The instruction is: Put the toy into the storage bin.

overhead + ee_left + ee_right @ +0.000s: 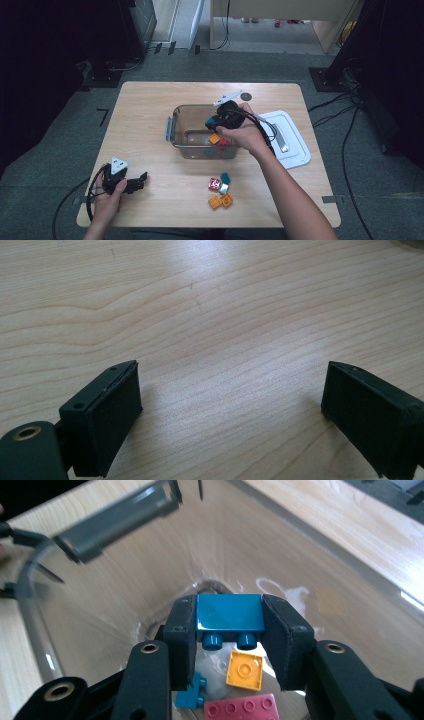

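right tool [230,645]: clamps 1 blue brick [230,612] over clear bin [176,131] | bin: 3 bricks | table [150,100]: 5 bricks, 1 lid [292,142] | left tool [230,415]: wide, empty, on table

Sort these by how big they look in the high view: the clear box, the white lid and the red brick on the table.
1. clear box
2. white lid
3. red brick
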